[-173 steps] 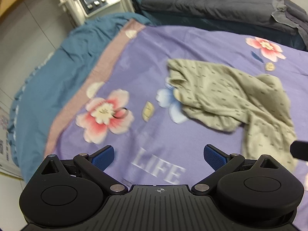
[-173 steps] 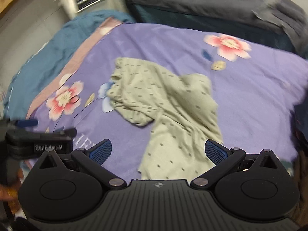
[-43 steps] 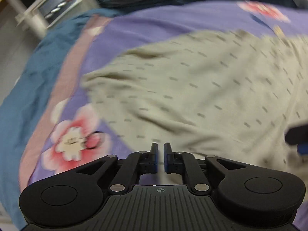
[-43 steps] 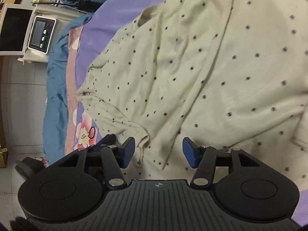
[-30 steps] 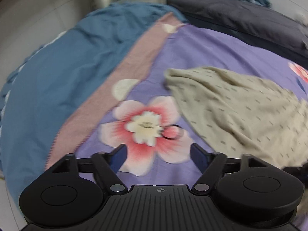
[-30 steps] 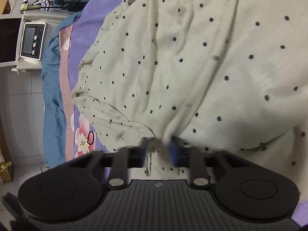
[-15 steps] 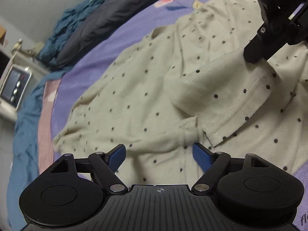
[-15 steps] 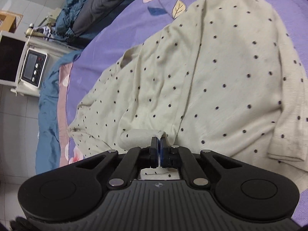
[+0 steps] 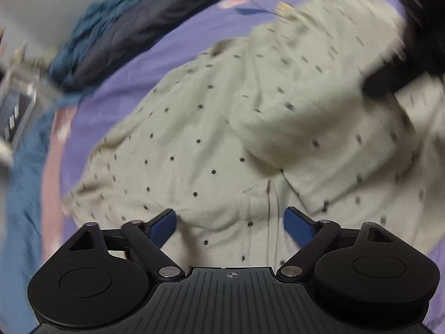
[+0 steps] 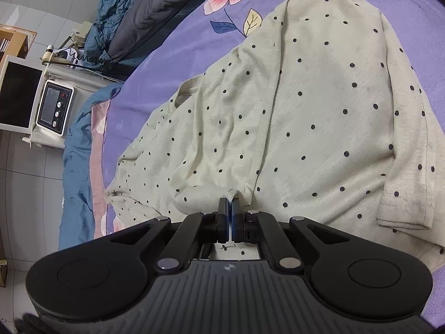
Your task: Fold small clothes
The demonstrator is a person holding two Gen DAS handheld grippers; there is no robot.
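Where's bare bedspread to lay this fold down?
Bare purple bedspread lies between the polka-dot shirt and the dark pillow. The near side is crowded: right gripper pinches shirt fabric, left gripper open over it.

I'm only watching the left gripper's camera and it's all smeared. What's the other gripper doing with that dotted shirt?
Observer: The right gripper is shut, pinching a small fold of the dotted shirt between its fingers.
Operator: Is mine holding anything?
Observer: No. The left gripper is open, its blue pads apart over the shirt's seam.
Operator: What's the blurry grey box at my far left?
Observer: In the right camera it's sharp: a white control box with a screen and round knobs, standing beside the bed.
Operator: And the far sleeve, where does it lie?
Observer: The far sleeve lies folded over the shirt's body, its cuff toward the right gripper.
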